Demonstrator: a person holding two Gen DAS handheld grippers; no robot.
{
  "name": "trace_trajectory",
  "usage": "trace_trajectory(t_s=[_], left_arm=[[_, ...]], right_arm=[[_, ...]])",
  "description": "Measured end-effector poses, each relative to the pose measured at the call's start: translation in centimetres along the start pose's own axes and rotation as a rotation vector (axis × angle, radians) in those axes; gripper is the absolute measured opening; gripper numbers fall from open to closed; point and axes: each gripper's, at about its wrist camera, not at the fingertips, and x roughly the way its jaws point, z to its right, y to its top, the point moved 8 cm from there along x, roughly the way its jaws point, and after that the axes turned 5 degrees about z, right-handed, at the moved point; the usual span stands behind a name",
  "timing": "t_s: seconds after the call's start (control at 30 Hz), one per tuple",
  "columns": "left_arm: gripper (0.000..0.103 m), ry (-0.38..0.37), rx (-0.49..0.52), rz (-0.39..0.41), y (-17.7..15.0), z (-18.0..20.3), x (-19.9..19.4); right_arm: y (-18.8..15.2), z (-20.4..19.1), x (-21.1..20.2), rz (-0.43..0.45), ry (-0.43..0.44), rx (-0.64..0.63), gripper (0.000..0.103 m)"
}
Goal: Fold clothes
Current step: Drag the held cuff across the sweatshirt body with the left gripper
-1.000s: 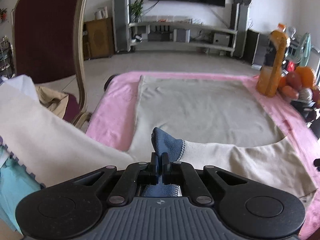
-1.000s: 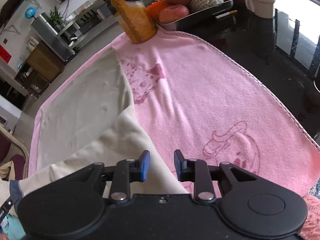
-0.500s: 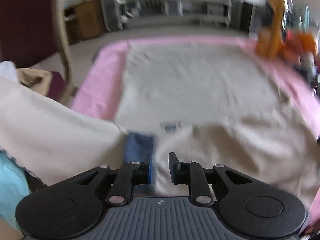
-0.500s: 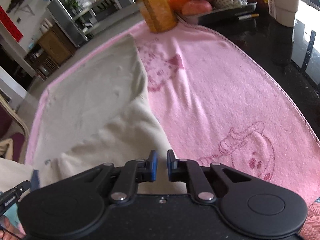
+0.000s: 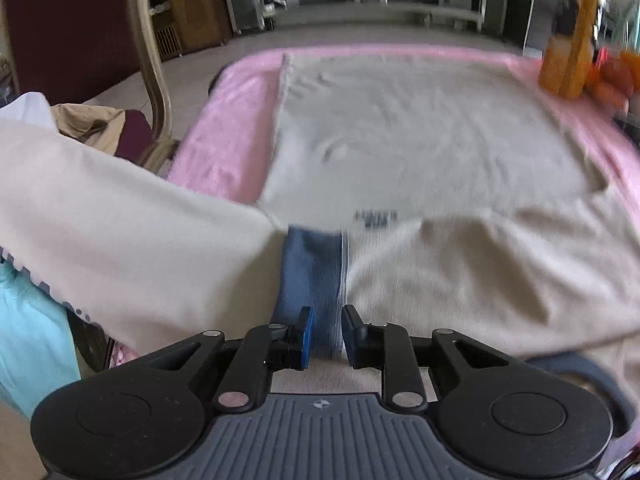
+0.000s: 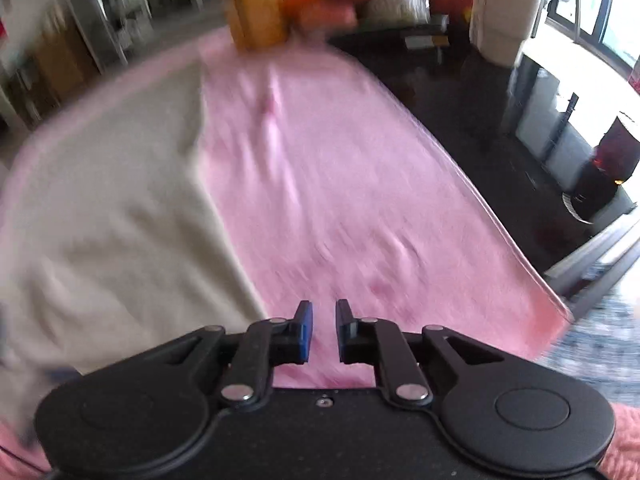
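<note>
A cream garment (image 5: 420, 140) lies spread on a pink towel (image 5: 224, 136), its near part folded over and one sleeve (image 5: 120, 220) hanging off to the left. Its blue band (image 5: 312, 264) lies flat on the cloth and runs down between the fingers of my left gripper (image 5: 325, 316). Those jaws are opening and the pads stand clear of the band. In the right wrist view the garment (image 6: 112, 200) fills the left side. My right gripper (image 6: 323, 312) hovers over bare pink towel (image 6: 340, 200) just right of the garment's edge, with a narrow gap and nothing in it.
An orange bottle (image 5: 570, 40) and fruit (image 6: 340, 0) stand at the towel's far right corner. A dark glossy tabletop (image 6: 460, 120) with a white pot (image 6: 504, 20) lies beyond the towel's right edge. A chair (image 5: 152, 60) with clothes on it and a teal cloth (image 5: 28, 320) are at the left.
My left gripper has let go of the blue band, which now lies flat, and has sunk a little. The right gripper's jaws have narrowed and it has swung right, off the garment's edge.
</note>
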Motion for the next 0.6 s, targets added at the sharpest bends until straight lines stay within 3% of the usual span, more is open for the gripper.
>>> trace_trajectory(t_s=[0.13,0.3,0.47,0.53,0.6], left_arm=[[0.023,-0.054,-0.090,0.035,1.2,-0.9,0.0],[0.022,0.000,-0.085,-0.029,0.7,-0.9,2.8],[0.023,0.032,-0.030,-0.033,0.4,-0.7,3.8],[0.023,0.029,-0.022,-0.030,0.4,-0.8,3.8],[0.023,0.024,-0.021,-0.029,0.3,-0.9,3.8]], right_arm=[[3.2,-2.2,-0.8,0.053,0.216,0.140,0.013],[5.4,-5.9,3.6,0.008,0.390,0.265,0.018],[4.1,-6.9,10.2,-0.110,0.428,0.436,0.017],[4.1,-5.4,11.3,-0.079,0.369,0.465,0.000],[4.8,-2.3,11.3,0.033,0.290,0.569,0.002]])
